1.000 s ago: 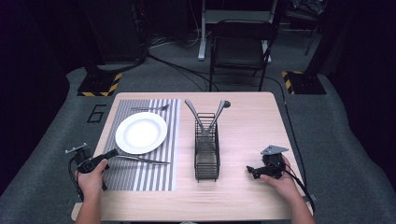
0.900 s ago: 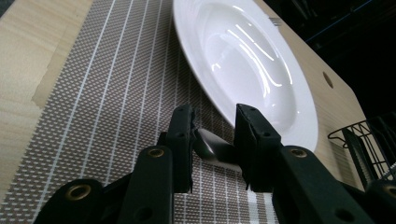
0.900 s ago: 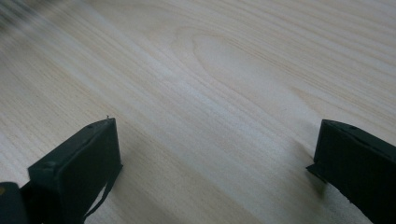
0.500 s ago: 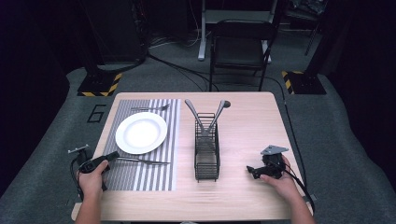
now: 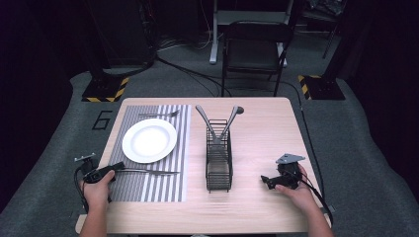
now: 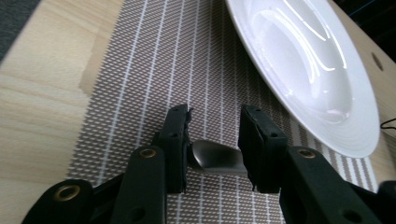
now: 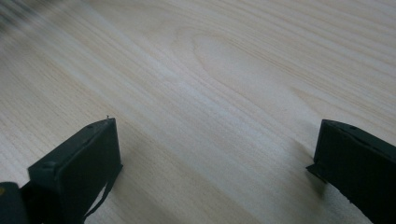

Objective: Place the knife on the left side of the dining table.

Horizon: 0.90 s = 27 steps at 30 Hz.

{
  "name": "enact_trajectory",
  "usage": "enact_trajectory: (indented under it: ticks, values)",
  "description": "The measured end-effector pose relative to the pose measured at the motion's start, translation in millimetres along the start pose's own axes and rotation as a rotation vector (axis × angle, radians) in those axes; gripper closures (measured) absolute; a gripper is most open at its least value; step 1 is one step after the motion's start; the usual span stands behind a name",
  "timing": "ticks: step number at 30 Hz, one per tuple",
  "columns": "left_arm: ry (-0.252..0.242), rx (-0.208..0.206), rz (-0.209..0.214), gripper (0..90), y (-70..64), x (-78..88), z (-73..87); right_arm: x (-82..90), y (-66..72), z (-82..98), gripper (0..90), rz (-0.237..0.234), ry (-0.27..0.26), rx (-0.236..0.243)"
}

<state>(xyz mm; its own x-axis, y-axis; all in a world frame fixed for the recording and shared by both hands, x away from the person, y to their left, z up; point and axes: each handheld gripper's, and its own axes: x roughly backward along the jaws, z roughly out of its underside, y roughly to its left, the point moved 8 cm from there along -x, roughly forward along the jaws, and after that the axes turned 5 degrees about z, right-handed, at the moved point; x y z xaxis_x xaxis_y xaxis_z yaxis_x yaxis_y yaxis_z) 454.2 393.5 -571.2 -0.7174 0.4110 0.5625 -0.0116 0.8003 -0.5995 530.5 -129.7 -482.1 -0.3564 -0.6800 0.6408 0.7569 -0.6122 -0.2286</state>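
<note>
A table knife lies on the striped placemat just below the white plate. My left gripper sits at the knife's left end. Its jaws have just been opening. In the left gripper view the knife's rounded metal handle rests on the mat between the left gripper's spread pads, with the plate just beyond. My right gripper rests low on the bare wood at the right. In its own view the right gripper stands wide open with nothing between the jaws.
A black wire caddy stands mid-table with two utensils leaning out of its far end. A fork lies on the mat beyond the plate. A black chair stands behind the table.
</note>
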Motion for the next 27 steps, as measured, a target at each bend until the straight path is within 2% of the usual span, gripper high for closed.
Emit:
enact_trajectory:
  ticks: [2, 8, 14, 16, 20, 22, 27]
  values:
    - [-0.022, 0.005, 0.01, 63.8, 0.1, 2.3, -2.0, 0.0, 0.0, 0.0, 0.0, 0.0, 0.0, 0.0]
    - [-0.021, -0.027, -0.013, 63.4, -0.5, 6.0, -2.4, -0.1, 0.0, 0.0, 0.0, 0.001, -0.001, 0.001]
    - [-0.027, -0.052, -0.018, 62.1, -3.8, 8.5, -3.2, -0.1, 0.0, 0.1, 0.0, 0.0, 0.0, 0.001]
    - [-0.026, -0.054, -0.012, 61.9, -7.3, 9.5, -3.2, -0.1, 0.0, 0.1, 0.0, 0.0, 0.0, 0.0]
    - [-0.024, -0.102, -0.005, 61.4, -14.4, 13.2, -3.8, -0.1, 0.0, 0.0, 0.0, 0.0, -0.001, 0.001]
    - [-0.034, -0.105, 0.012, 61.2, -20.8, 13.1, -4.2, -0.1, 0.0, 0.1, 0.0, 0.0, 0.0, 0.0]
    - [-0.024, -0.165, 0.025, 60.4, -36.5, 11.8, -2.9, -0.1, 0.0, 0.1, 0.0, 0.001, 0.0, 0.001]
